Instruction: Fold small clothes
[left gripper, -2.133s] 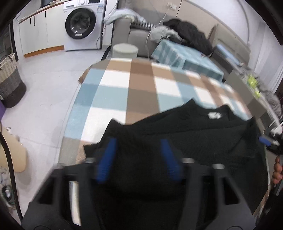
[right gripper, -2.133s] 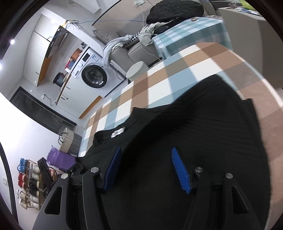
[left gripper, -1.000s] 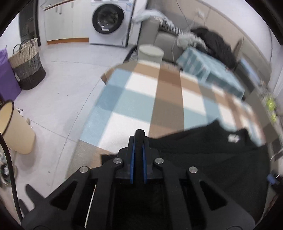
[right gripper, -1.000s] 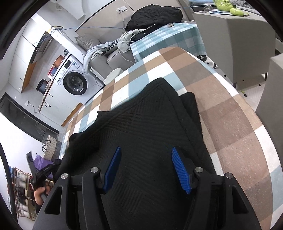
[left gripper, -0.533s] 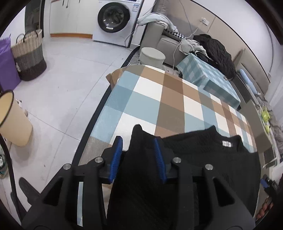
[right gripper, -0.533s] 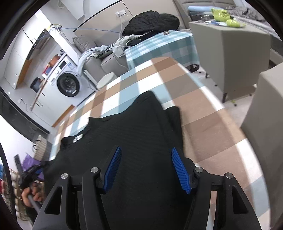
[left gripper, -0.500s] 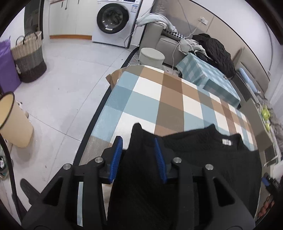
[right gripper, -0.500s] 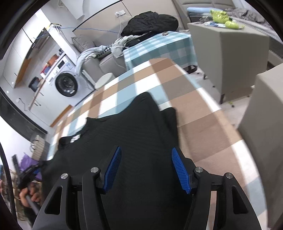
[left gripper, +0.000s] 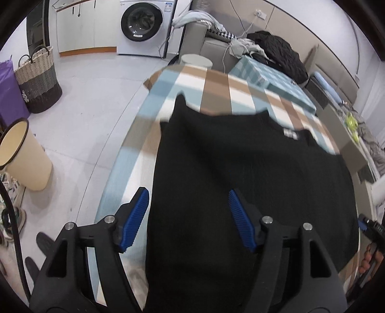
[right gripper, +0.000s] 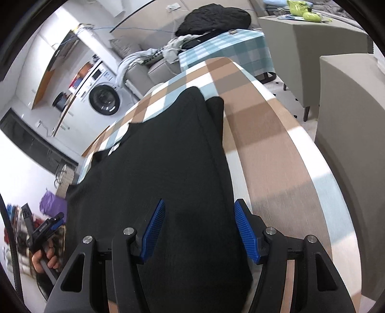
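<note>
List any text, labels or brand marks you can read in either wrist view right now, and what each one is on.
None can be read.
Neck label on the black garment: a white patch with dark marks, too blurred.
Stickers on the washing machine: print too small.
Washing machine control panel in the right wrist view: too small.

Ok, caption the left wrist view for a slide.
Left tool open above a black sweater spread on the checked tablecloth, washing machine behind.
</note>
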Available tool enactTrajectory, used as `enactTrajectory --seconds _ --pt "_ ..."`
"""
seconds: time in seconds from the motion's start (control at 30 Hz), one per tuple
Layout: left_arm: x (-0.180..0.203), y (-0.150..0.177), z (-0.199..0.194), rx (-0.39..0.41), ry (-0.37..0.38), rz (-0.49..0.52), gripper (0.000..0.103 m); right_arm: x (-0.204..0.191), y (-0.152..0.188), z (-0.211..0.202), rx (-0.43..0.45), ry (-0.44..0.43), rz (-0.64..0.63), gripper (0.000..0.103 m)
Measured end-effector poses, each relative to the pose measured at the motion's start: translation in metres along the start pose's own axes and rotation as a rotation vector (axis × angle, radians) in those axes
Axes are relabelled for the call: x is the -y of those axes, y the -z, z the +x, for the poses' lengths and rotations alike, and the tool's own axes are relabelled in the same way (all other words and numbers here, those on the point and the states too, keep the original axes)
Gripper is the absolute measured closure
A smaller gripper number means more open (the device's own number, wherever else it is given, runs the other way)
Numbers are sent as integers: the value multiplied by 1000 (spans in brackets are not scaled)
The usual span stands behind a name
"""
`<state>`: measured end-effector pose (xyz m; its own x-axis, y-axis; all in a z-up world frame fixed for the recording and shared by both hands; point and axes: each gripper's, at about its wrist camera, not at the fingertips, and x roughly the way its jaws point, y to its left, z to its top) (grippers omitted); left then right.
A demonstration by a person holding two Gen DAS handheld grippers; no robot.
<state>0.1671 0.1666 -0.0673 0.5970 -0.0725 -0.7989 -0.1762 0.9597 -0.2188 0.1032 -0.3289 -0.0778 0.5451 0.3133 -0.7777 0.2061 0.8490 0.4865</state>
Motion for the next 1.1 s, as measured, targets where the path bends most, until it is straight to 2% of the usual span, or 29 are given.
enactTrajectory --seconds 0.17,0.3,0.37,0.43,0.5,0.53,0.63,0.7,0.8,0.87,0.97,1.1 --pt "-3 46 -21 -18 -24 14 37 3 31 -19 -24 17 -50 42" --pt "-6 73 -31 -42 -4 8 37 0 53 -25 -35 53 -103 42" --pt "-5 82 -35 -43 10 7 37 -2 58 -25 -25 44 -119 44" --pt "-2 89 -38 -47 16 18 37 -6 60 -23 -14 42 -145 69" --pt "1 94 -42 -42 0 31 37 -11 62 -21 -2 54 -177 82" --pt "2 95 -44 -42 -3 34 37 -14 62 -21 15 47 -189 86" --pt "5 93 -47 -38 -14 43 37 -25 65 -39 80 35 -216 89" --pt "5 95 -49 -39 -16 48 37 -31 71 -51 101 29 -235 89" --pt "4 98 -51 -44 -6 43 37 -31 81 -38 15 121 -262 89" --pt "3 99 -51 -44 -2 48 37 -30 83 -34 0 140 -251 86" --pt "1 99 -52 -39 -6 43 42 -32 79 -42 42 104 -234 77" --pt "-3 99 -52 -23 -22 42 79 -32 72 -48 78 96 -225 62"
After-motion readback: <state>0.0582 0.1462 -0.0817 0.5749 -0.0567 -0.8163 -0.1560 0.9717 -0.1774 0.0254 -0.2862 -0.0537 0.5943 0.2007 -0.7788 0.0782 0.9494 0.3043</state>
